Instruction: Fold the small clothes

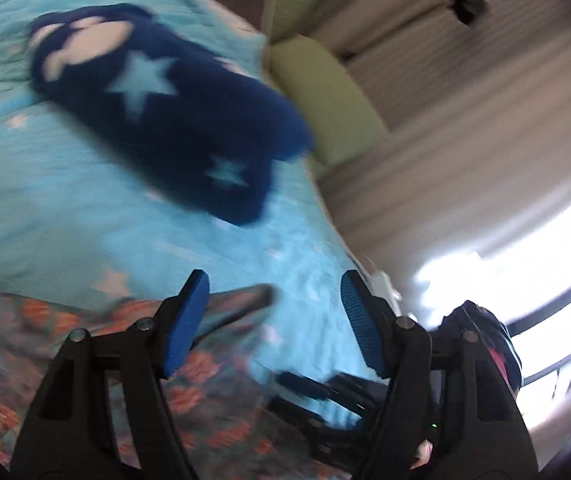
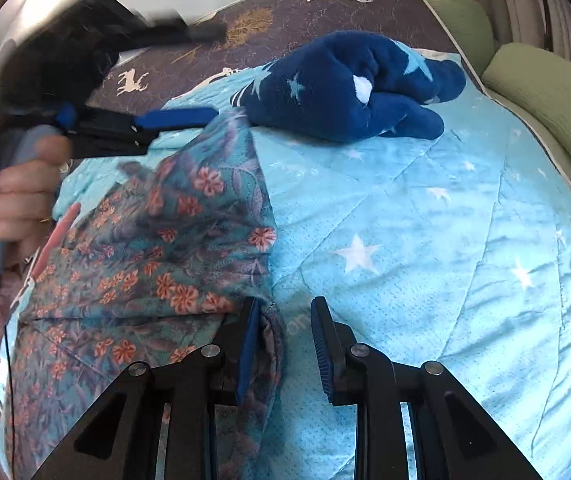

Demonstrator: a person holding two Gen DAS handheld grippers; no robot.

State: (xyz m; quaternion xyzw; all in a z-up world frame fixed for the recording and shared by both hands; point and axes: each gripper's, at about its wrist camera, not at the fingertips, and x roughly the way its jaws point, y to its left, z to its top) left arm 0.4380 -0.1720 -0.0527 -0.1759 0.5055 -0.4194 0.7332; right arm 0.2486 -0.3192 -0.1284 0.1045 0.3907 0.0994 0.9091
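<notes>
Floral garment [image 2: 157,248] is seen spread, rumpled, on the light blue star quilt [image 2: 425,240] of the bed; no finished fold can be made out, so most of the folding is judged to remain. A navy star-patterned fleece piece [image 2: 349,84] lies bunched farther back, untouched. The left hand-held gripper [image 1: 275,320] is held wide and empty. The right hand-held gripper [image 2: 285,344] is parted, the garment's edge lying against one pad [image 2: 250,352], not clamped.
</notes>
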